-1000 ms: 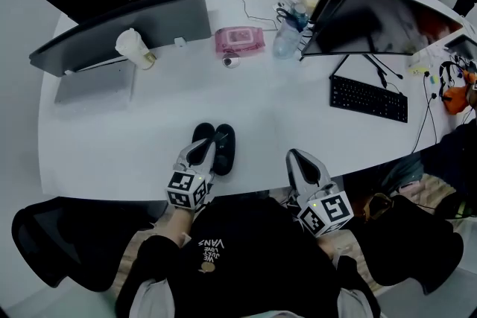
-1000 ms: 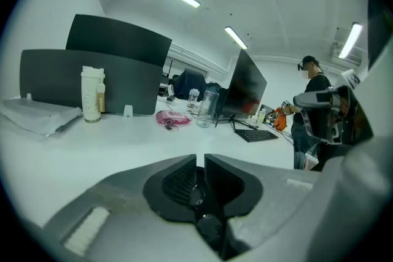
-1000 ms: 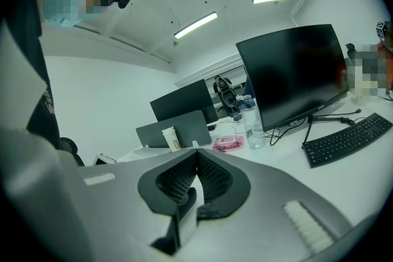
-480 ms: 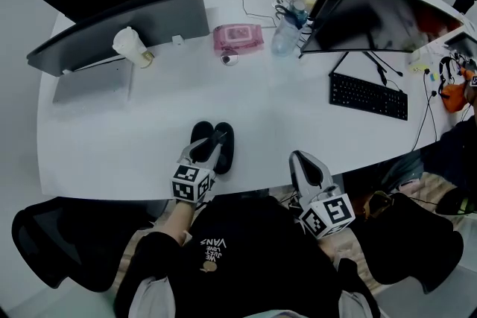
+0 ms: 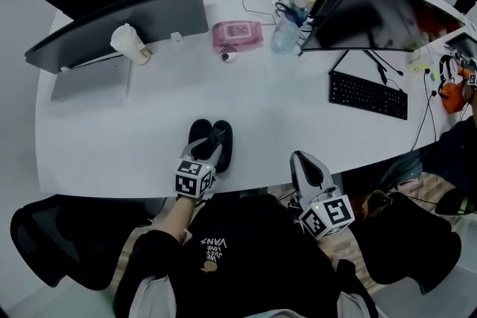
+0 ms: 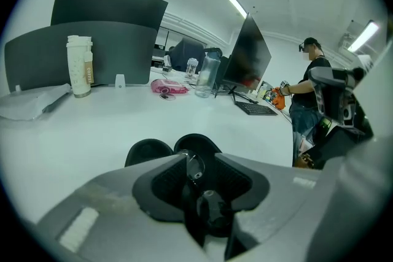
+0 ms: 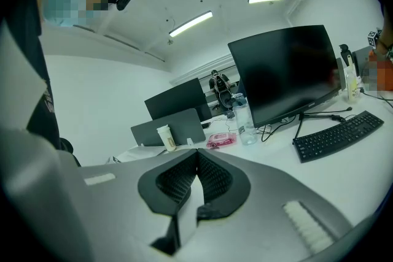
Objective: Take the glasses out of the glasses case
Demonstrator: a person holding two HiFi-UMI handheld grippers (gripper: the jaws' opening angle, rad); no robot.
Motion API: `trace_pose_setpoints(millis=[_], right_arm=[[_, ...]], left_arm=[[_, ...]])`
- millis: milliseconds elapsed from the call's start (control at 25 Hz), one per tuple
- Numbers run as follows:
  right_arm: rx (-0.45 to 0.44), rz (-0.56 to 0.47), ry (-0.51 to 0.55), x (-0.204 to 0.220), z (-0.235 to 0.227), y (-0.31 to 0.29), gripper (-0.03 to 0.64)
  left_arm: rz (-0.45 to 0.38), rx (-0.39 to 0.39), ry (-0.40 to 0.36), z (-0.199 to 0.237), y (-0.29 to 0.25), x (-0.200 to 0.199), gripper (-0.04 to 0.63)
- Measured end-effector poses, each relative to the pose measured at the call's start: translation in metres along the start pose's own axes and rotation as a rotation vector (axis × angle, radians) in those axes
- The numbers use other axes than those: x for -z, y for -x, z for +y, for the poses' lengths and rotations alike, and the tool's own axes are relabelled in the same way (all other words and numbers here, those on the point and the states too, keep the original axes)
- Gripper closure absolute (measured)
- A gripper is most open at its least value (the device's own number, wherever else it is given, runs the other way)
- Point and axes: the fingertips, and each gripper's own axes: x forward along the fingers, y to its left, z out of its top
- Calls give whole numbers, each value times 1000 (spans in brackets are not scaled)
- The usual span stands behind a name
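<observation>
The black glasses case (image 5: 201,132) lies open near the table's front edge, and its two halves (image 6: 147,150) show in the left gripper view. My left gripper (image 5: 212,150) reaches down over it. Its jaws have just been opening and now stand apart (image 6: 199,159). A lens of the glasses (image 6: 194,164) shows between the pads, with a gap on each side. My right gripper (image 5: 298,158) hovers at the table edge to the right of the case. It is shut with nothing in it, the pads meeting at the tips (image 7: 198,155).
Farther back on the white table (image 5: 149,130) are a paper cup (image 5: 130,43), a pink wipes pack (image 5: 238,34), a water bottle (image 5: 286,33), a keyboard (image 5: 369,97) and a dark monitor (image 5: 376,15). A person (image 6: 310,92) stands at the table's far right.
My left gripper has dipped down and edged forward over the open case. The right gripper has stayed where it was.
</observation>
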Motion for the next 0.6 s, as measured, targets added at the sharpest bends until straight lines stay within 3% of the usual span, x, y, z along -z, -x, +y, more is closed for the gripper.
trace_pose_setpoints(millis=[600], right_arm=[[8,-2,-8,-1,-5,0,615]], left_arm=[[86,-17,22,-1,-12,15,466]])
